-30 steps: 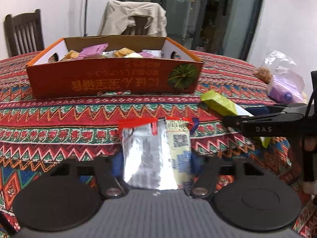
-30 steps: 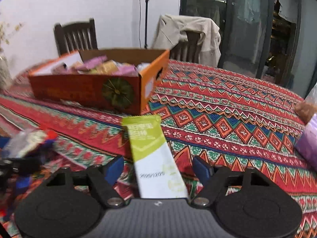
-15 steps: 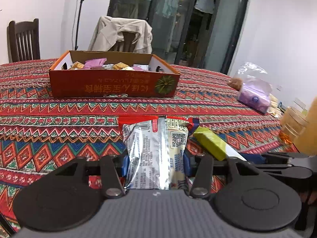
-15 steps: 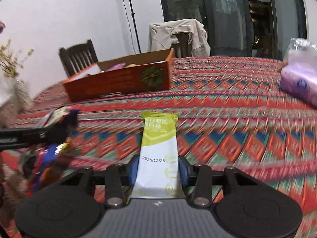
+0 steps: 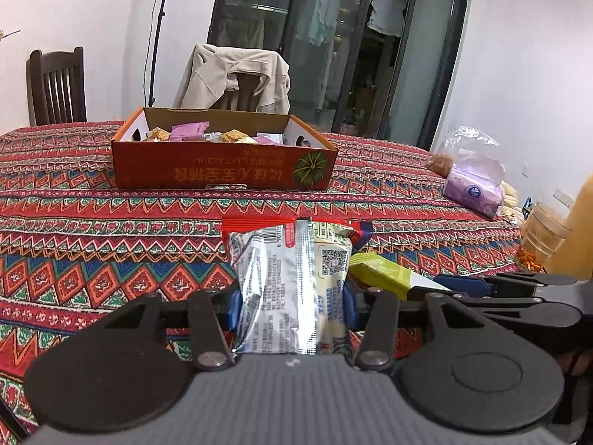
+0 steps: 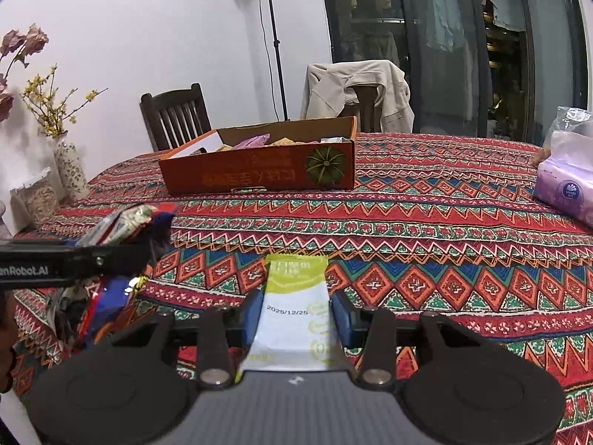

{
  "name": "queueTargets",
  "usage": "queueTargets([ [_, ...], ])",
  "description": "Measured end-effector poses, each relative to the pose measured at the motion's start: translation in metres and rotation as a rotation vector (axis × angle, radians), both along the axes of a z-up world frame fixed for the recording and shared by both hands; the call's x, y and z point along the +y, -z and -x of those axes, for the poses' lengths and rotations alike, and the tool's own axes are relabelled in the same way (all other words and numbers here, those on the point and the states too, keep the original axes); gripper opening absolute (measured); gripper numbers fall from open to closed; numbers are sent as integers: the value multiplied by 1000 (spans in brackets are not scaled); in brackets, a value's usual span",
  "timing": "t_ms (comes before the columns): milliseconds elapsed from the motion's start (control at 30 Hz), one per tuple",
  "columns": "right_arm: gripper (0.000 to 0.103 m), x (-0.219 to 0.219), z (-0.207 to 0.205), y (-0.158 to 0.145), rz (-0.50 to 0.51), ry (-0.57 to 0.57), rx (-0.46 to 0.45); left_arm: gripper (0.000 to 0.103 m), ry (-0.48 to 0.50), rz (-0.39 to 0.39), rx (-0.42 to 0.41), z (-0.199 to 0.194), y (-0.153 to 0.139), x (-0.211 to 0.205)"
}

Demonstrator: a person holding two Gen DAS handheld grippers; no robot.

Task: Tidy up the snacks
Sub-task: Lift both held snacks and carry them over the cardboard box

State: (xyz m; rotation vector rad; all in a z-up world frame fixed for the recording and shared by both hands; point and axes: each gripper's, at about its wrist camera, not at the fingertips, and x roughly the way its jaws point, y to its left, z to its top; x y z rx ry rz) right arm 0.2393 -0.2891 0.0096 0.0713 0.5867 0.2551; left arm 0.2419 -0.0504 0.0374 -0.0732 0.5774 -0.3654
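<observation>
My left gripper (image 5: pixel 291 306) is shut on a silver snack packet with a red top edge (image 5: pixel 289 282), held above the patterned tablecloth. My right gripper (image 6: pixel 296 315) is shut on a green and white snack sachet (image 6: pixel 296 296), also held off the table. The sachet (image 5: pixel 381 272) and right gripper show at the right of the left wrist view; the silver packet (image 6: pixel 122 222) and left gripper show at the left of the right wrist view. An orange cardboard box (image 5: pixel 222 170) (image 6: pixel 259 174) holding several snacks stands further back on the table.
A purple tissue pack (image 5: pixel 472 189) (image 6: pixel 567 189) and a clear bag lie at the right. A jar (image 5: pixel 541 237) stands at the far right. A flower vase (image 6: pixel 70 170) and container sit at the left edge. Chairs stand behind the table.
Both grippers have risen and drawn back from the box, each carrying its packet. The right gripper has closed on the sachet. The box now looks farther away.
</observation>
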Motion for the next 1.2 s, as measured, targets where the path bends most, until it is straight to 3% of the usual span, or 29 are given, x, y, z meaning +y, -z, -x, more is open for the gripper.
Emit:
queueTargets([
  [333,41,7,-16,16,22,14,34,49,-10,-4,-3,-12,3,6],
  [567,48,15,-33,24,70,20,38,49,-15,-2,17,-24,10,10],
  [633,38,18,-39,24,79,9,42,49,-15,3,16,-28,10,12],
  [833,35,21,-49,19,41,-44,57,49,-10,8,-2,-45,0,21],
  [1033,35,22,-56,-15,13,-89,-29,49,23,49,-23,-85,-30,34],
  [1200,35,27,-95,-57,60,-113,-128,49,38,47,-53,-164,-68,33],
])
